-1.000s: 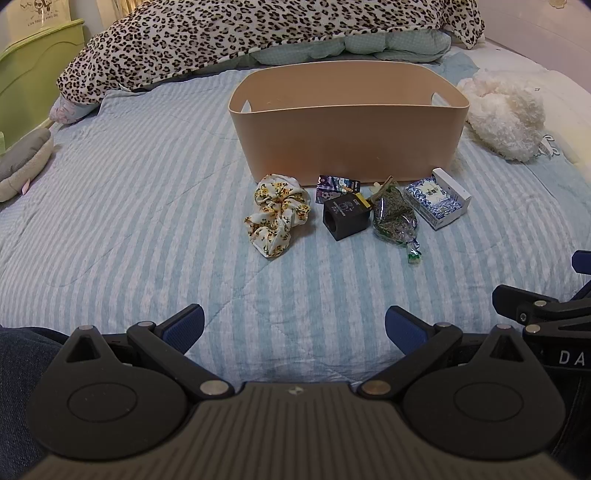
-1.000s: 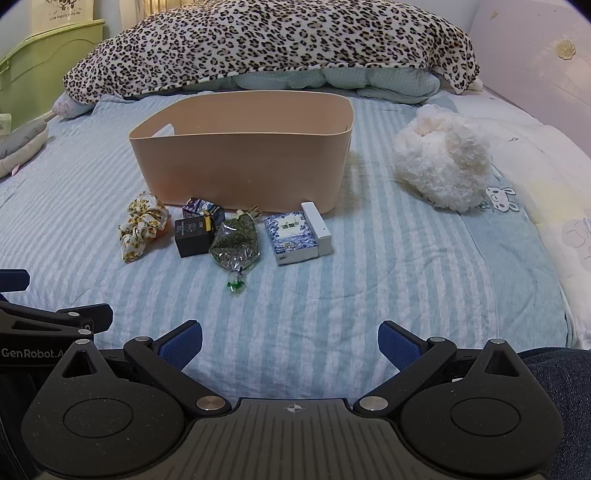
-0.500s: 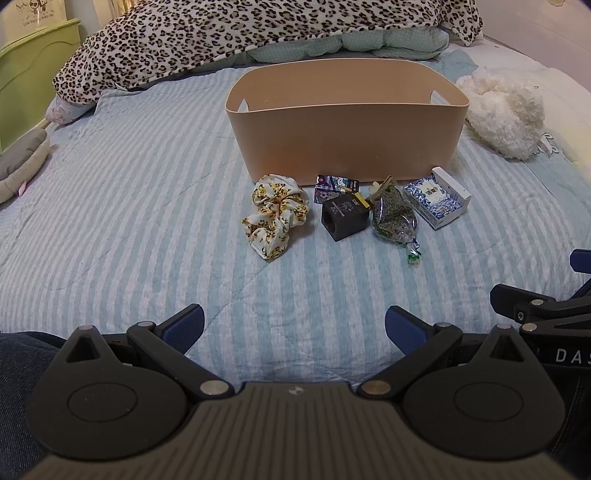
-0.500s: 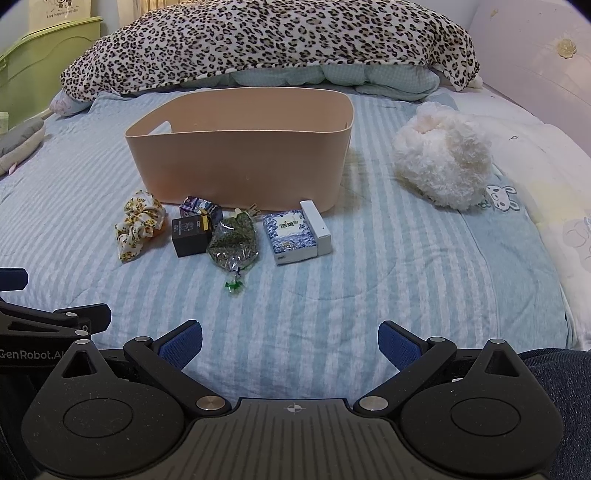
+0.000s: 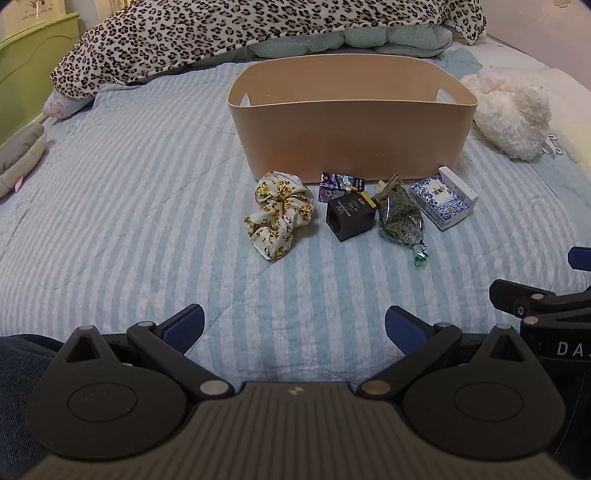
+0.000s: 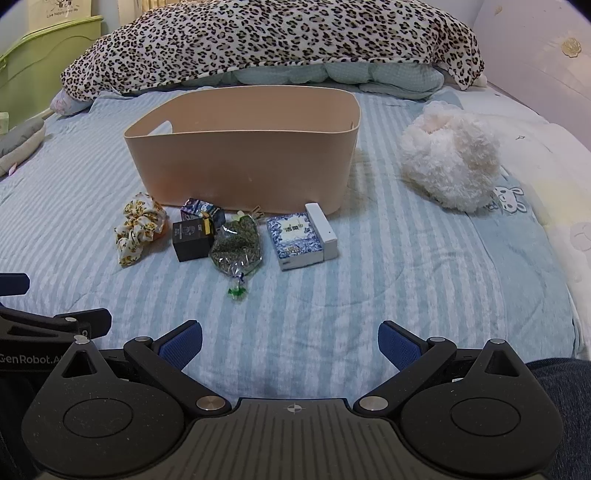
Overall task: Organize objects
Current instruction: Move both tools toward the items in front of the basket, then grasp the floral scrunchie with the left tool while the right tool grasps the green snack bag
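Note:
A tan plastic bin (image 5: 351, 136) (image 6: 243, 166) stands on the striped bed. In front of it lie a yellow floral scrunchie (image 5: 277, 218) (image 6: 138, 227), a small purple packet (image 5: 340, 184) (image 6: 201, 210), a black box (image 5: 349, 216) (image 6: 192, 240), a clear bag of green dried herbs (image 5: 400, 218) (image 6: 236, 247) and a blue-and-white patterned box (image 5: 445, 197) (image 6: 301, 240). My left gripper (image 5: 293, 326) and right gripper (image 6: 290, 341) are both open and empty, held low near me, well short of the items.
A white fluffy plush (image 5: 509, 110) (image 6: 450, 158) lies right of the bin. A leopard-print duvet (image 5: 221, 33) (image 6: 258, 44) is heaped at the far end. A grey cushion (image 5: 18, 155) sits at the left edge, by green furniture (image 5: 33, 55).
Both grippers have moved slightly forward towards the items; the bin and objects look a little nearer. The jaws stay open.

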{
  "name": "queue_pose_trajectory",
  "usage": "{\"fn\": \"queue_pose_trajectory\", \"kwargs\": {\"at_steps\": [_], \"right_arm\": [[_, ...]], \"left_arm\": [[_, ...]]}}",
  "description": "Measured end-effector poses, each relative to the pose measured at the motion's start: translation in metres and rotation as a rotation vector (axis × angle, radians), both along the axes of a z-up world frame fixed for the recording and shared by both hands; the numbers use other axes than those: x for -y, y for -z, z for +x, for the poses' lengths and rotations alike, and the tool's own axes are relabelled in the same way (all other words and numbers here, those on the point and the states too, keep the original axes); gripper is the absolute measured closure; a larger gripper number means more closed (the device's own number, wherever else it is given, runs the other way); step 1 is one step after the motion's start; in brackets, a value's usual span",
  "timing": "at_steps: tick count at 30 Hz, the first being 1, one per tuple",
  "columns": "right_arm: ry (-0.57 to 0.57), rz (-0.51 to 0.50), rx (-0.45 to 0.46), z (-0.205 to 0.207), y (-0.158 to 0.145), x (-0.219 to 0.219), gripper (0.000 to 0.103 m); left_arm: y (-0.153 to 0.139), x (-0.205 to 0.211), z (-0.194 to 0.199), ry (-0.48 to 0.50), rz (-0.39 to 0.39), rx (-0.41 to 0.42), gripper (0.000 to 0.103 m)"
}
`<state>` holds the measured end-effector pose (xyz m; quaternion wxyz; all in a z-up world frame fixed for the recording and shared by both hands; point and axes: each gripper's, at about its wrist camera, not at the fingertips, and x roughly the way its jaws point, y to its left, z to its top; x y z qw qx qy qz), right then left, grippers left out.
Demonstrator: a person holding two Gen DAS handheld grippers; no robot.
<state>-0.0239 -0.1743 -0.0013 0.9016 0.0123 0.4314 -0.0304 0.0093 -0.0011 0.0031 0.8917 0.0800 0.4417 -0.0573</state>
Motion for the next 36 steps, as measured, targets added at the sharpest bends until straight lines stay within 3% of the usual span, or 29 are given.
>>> {"fn": "queue_pose_trajectory", "kwargs": {"at_steps": [13, 23, 36], "right_arm": [[-0.027, -0.091, -0.005, 0.024, -0.002, -0.002, 0.0], [-0.03, -0.085, -0.038, 0.053, 0.006, 0.002, 0.0], [-0.061, -0.019, -0.138, 0.1, 0.038, -0.004, 0.006]], "left_arm": [[-0.003, -0.007, 0.019, 0.003, 0.018, 0.02, 0.0], [-0.001, -0.012, 0.053, 0.003, 0.055, 0.043, 0.0], [0.045, -0.026, 0.11, -0.002, 0.0, -0.021, 0.0]]}}
